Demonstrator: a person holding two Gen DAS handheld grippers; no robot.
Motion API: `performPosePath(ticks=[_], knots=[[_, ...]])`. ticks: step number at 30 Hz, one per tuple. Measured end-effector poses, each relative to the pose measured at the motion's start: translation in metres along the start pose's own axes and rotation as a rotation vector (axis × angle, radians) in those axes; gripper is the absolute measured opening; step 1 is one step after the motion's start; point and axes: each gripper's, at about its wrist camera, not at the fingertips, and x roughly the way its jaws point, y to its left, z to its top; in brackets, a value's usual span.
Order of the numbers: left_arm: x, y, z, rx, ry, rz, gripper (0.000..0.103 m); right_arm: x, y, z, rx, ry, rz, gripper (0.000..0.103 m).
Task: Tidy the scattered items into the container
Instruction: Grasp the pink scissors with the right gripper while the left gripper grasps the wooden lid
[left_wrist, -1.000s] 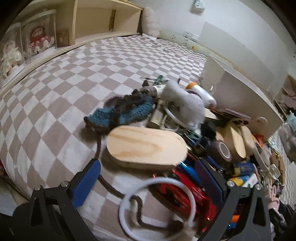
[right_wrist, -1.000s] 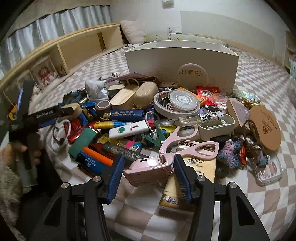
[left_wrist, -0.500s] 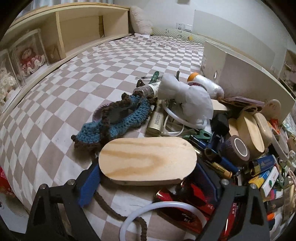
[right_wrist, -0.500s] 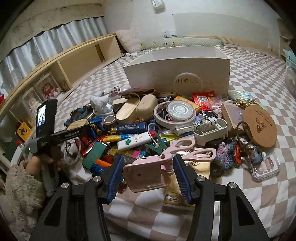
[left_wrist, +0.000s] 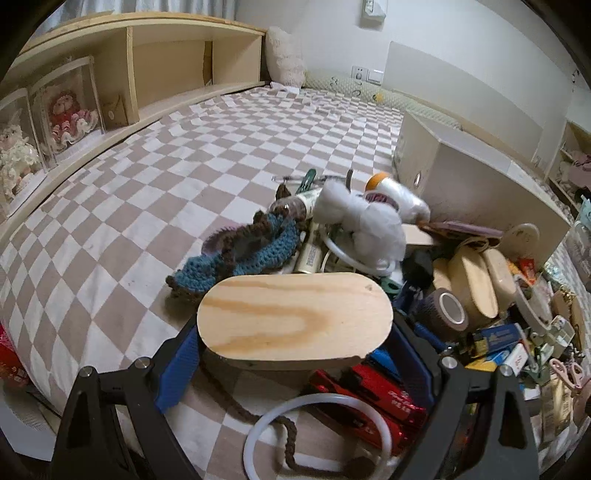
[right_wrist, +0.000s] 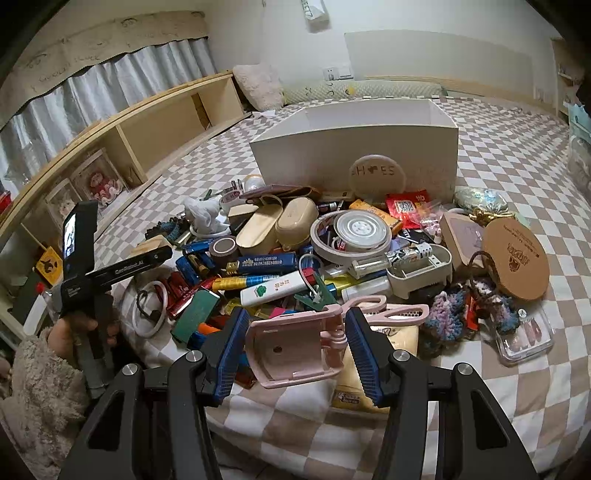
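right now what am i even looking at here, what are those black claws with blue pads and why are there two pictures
There is no robot arm. A person holds a hand-held two-finger gripper in each hand, and each picture comes from a wide-angle camera on one gripper, looking along its fingers.

In the left wrist view, the left gripper has just closed on an oval wooden board and its blue pads press on the board's ends.

In the right wrist view, the right gripper grips a pink clip-like plastic piece. At the left edge of that view you see the person's hand on the other gripper's handle.

Everything lies on a checkered bed cover: a heap of batteries, tape, crochet pieces and small cases. Behind the heap stands the white container meant to receive them.
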Motion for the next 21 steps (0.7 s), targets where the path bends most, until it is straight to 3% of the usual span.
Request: performPosePath(ticks=[9, 18, 19, 21], knots=[[-0.025, -0.014, 0.003, 0.003, -0.015, -0.068, 0.094, -0.008, 0.002, 0.006, 0.001, -0.025, 0.003, 0.054], [-0.047, -0.046, -0.003, 0.076, -0.021, -0.154, 0.094, -0.016, -0.003, 0.01, 0.017, -0.046, 0.004, 0.054], [-0.048, -0.05, -0.004, 0.086, -0.021, -0.163, 0.094, -0.017, -0.004, 0.011, 0.017, -0.052, -0.001, 0.052], [-0.05, -0.058, -0.007, 0.107, -0.017, -0.18, 0.094, -0.021, -0.008, 0.014, 0.016, -0.067, -0.019, 0.039]])
